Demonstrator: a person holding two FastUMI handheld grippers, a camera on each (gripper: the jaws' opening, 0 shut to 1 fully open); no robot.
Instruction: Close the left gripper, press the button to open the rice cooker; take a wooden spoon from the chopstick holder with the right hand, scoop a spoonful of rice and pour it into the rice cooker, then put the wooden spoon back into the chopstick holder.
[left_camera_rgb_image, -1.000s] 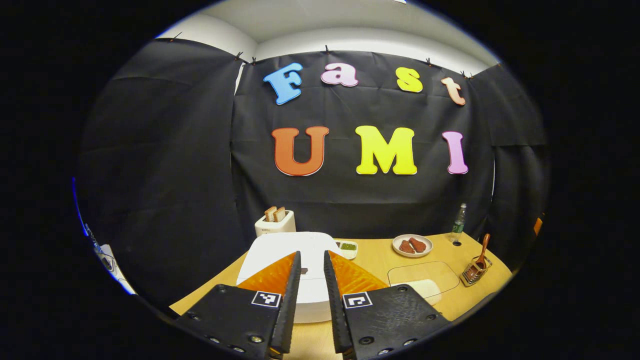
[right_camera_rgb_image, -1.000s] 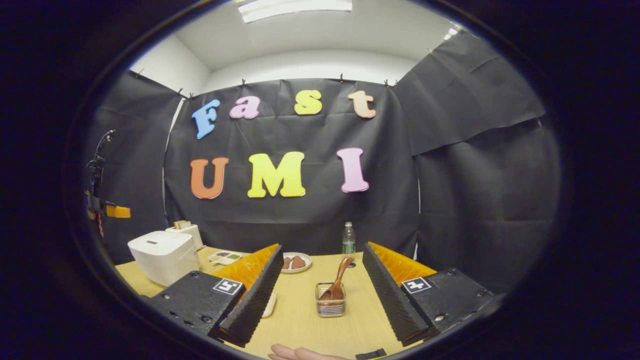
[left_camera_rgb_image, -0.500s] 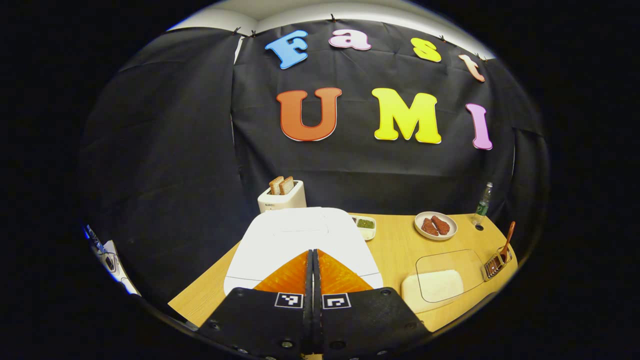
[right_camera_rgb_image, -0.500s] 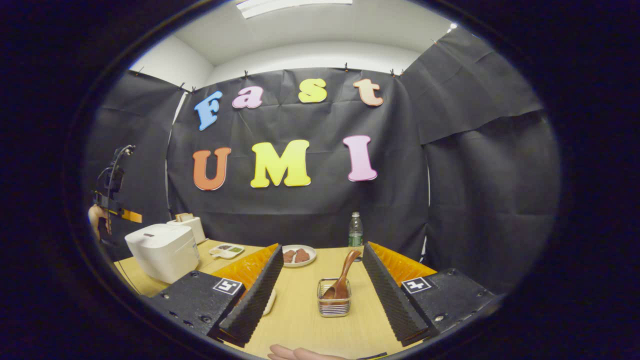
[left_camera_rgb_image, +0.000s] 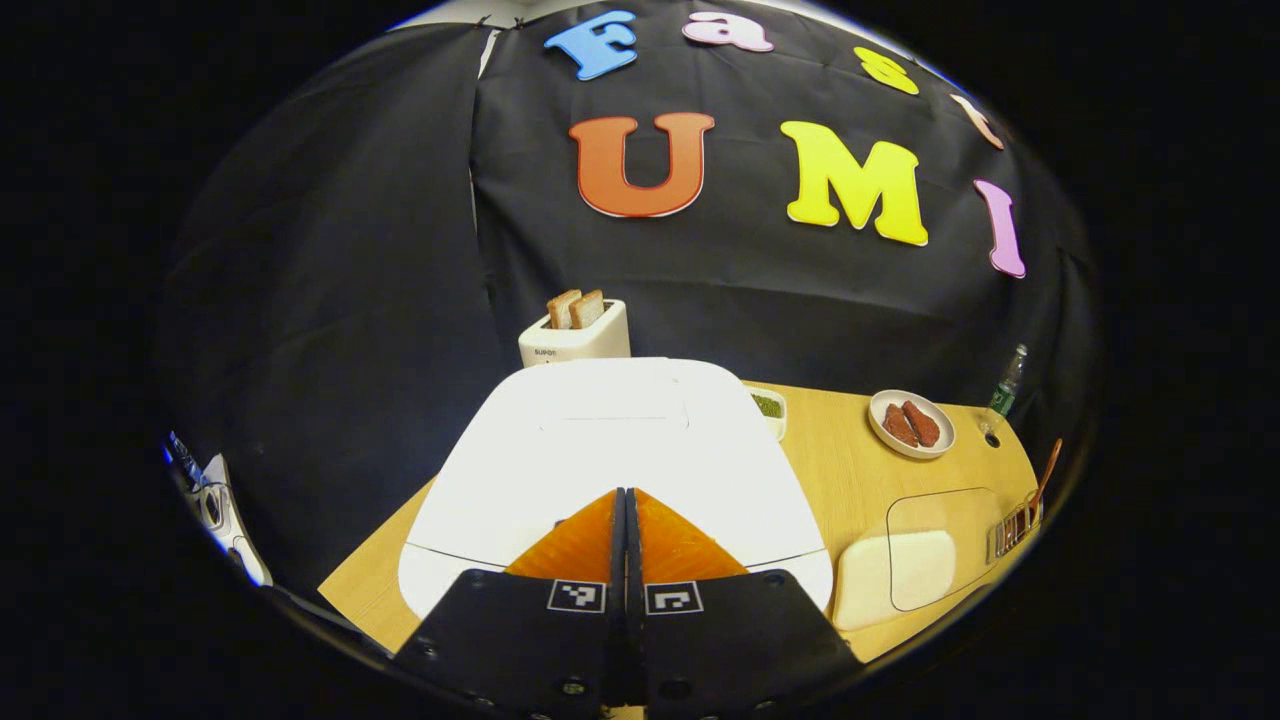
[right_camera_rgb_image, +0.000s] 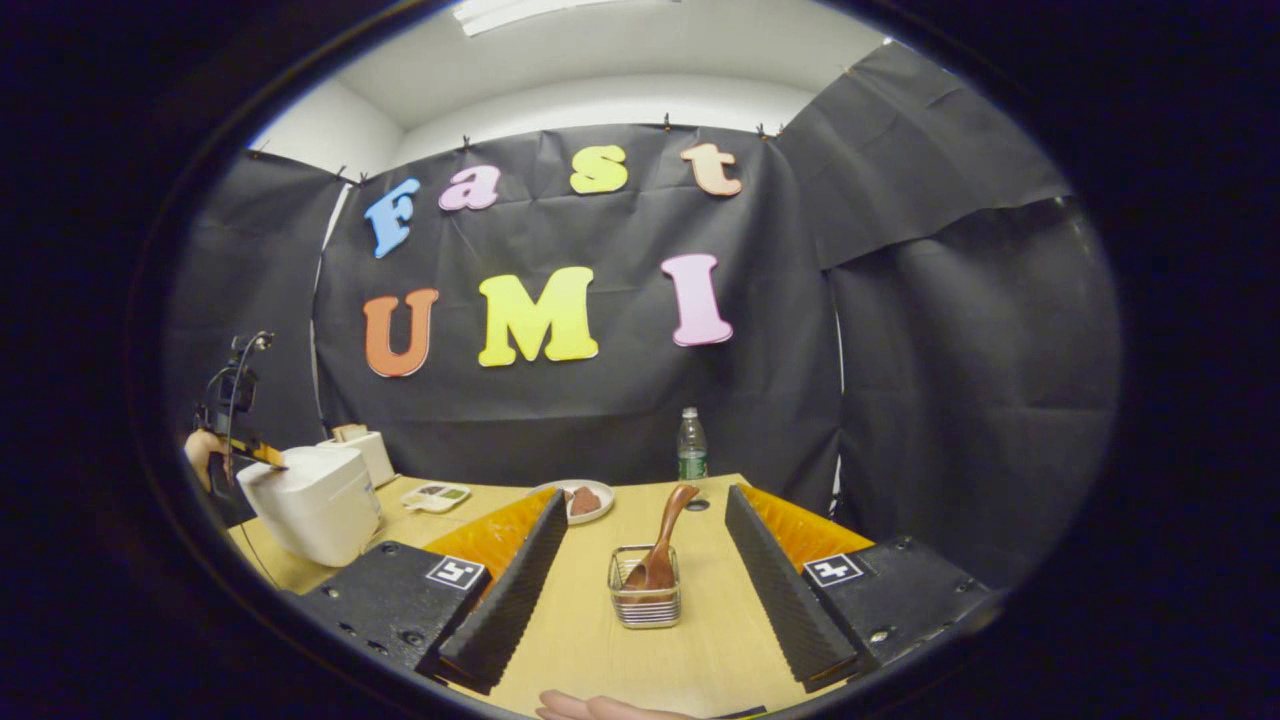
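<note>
Left gripper (left_camera_rgb_image: 625, 492) was closed on nothing, its two fingers pressed flat together, tips down over the front of the rice cooker (left_camera_rgb_image: 610, 450) lid. Could not tell whether the tips touched the lid; the button sat hidden beneath them. Lid lay shut. Judged step: pressing the release, not yet done.

In the right gripper view the rice cooker (right_camera_rgb_image: 312, 500) stood at the left end of the table (right_camera_rgb_image: 700, 640), with the left gripper (right_camera_rgb_image: 262, 455) and the hand (right_camera_rgb_image: 200, 450) holding it above its top.

Right gripper (right_camera_rgb_image: 645, 520) was wide open and held nothing, aimed at the chopstick holder (right_camera_rgb_image: 645, 602), which sat between its fingers but well ahead of them. Wooden spoon (right_camera_rgb_image: 662, 535) stood in the holder, bowl down, handle leaning up and to the right.

Rice container (left_camera_rgb_image: 895, 575), with a clear lid partly over it, lay right of the cooker, near the table's front edge.

Handling, as judgement: the cooker looked heavy and rigid, likely to stay put under a downward press; its lid probably springs, so the fingers should clear upward. The spoon seemed light, stiff and smooth, liable to twist in a loose pinch. Best taken at the upper handle, above the holder's rim, and lifted along its lean. The wire holder looked light and could tip or drag if the spoon caught.
</note>
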